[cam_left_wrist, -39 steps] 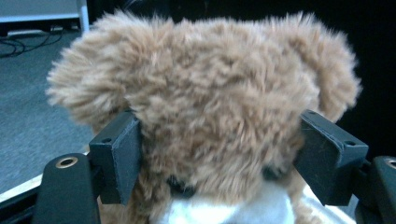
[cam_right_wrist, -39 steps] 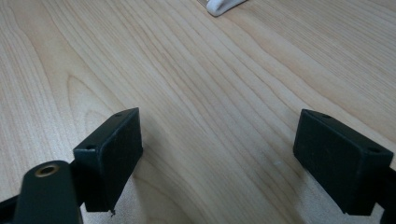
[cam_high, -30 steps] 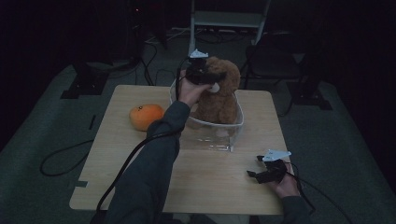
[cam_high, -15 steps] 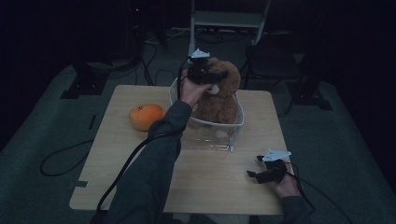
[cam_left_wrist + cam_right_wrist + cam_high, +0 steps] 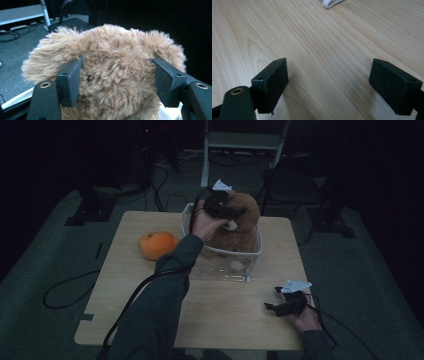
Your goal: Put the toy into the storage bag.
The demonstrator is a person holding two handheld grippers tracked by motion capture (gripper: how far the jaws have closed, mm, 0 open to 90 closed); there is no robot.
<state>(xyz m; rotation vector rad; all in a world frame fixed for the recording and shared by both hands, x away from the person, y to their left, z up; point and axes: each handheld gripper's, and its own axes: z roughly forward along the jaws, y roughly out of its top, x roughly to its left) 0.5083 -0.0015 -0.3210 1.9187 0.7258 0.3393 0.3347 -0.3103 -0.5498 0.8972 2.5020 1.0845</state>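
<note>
I see an orange plush toy (image 5: pixel 157 244) at nine o'clock on the wooden table (image 5: pixel 125 310), a dark chair (image 5: pixel 292 184) at one o'clock beyond.

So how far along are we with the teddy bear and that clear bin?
Done: the teddy bear sits in the clear bin. In hand: the left hand-held gripper straddles its head, jaws wide against the fur, not clamped. Left: the orange plush lies on the table; the right hand-held gripper rests open.

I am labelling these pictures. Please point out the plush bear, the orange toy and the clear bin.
plush bear (image 5: pixel 117 82), left gripper view, on the furry head between the tool's jaws.
orange toy (image 5: pixel 156 245), high view, on its rounded top.
clear bin (image 5: pixel 220 269), high view, on its front wall.
</note>
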